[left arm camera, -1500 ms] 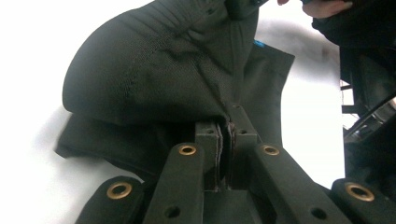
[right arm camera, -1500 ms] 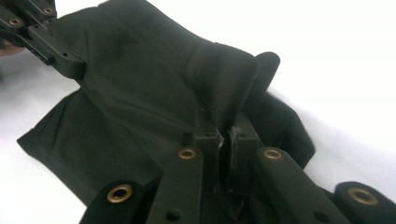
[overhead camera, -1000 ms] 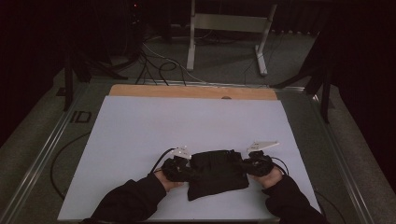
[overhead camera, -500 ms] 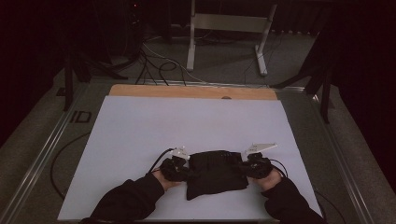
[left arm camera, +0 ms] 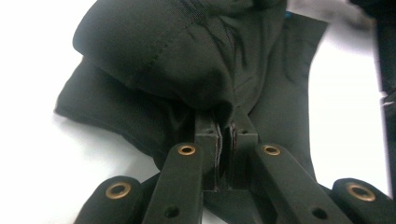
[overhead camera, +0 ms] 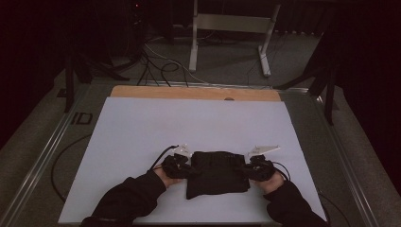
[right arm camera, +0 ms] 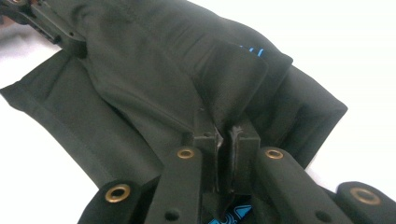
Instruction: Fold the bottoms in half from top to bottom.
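High view: black garment (overhead camera: 216, 172) stretches between both grippers' fingers (left arm camera: 208, 140), each pair clamped on its edge.

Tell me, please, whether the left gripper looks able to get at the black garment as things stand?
Probably yes: the left gripper is already shut on a fold of the black garment, nothing between.

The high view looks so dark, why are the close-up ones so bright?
High view: dim room, so the black garment loses its folds. Left gripper view: white table glares, washed out; far edge blurred. Right gripper view: bright too, and the garment's stitching and blue print show clearly.
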A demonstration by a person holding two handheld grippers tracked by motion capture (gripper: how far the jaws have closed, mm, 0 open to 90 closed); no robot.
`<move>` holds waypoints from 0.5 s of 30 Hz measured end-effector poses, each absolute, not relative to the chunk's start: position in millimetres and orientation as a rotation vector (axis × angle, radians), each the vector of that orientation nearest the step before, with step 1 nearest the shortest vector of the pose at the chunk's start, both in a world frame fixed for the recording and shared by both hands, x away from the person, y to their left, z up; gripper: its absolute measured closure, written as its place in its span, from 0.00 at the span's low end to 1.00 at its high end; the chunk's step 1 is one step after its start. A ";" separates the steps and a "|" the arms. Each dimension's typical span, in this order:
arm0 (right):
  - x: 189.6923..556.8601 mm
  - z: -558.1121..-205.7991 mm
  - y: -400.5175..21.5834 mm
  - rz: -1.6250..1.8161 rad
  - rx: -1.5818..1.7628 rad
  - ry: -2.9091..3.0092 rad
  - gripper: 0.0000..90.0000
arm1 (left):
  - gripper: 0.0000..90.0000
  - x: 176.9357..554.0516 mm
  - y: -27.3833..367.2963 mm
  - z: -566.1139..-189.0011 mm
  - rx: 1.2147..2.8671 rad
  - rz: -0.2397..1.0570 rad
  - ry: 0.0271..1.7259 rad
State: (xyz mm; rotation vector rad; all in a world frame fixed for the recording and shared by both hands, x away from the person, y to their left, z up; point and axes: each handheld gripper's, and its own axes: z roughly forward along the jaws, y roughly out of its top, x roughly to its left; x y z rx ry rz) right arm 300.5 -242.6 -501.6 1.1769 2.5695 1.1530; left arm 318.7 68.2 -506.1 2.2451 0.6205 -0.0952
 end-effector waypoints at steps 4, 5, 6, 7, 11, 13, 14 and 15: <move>299.8 -501.2 -238.6 1.147 1.155 2.569 0.94 | 0.95 323.0 71.9 -508.1 2.234 -0.162 0.643; 299.9 -501.6 -237.8 1.137 1.154 2.570 0.94 | 0.95 322.9 72.6 -509.3 2.226 -0.176 0.648; 299.7 -501.9 -237.2 1.130 1.157 2.572 0.94 | 0.95 322.9 72.6 -509.3 2.226 -0.176 0.648; 299.8 -502.4 -237.1 1.130 1.158 2.572 0.93 | 0.95 322.4 73.0 -509.8 2.215 -0.200 0.649; 300.2 -504.3 -237.6 1.120 1.146 2.575 0.93 | 0.94 322.3 73.6 -511.2 2.207 -0.232 0.648; 300.6 -507.1 -237.0 1.100 1.130 2.581 0.92 | 0.93 322.2 74.4 -512.3 2.200 -0.250 0.646; 300.9 -508.0 -237.3 1.099 1.132 2.578 0.91 | 0.93 322.3 75.0 -512.7 2.192 -0.260 0.644; 300.9 -508.0 -237.3 1.099 1.132 2.578 0.91 | 0.93 322.3 75.0 -512.7 2.192 -0.260 0.644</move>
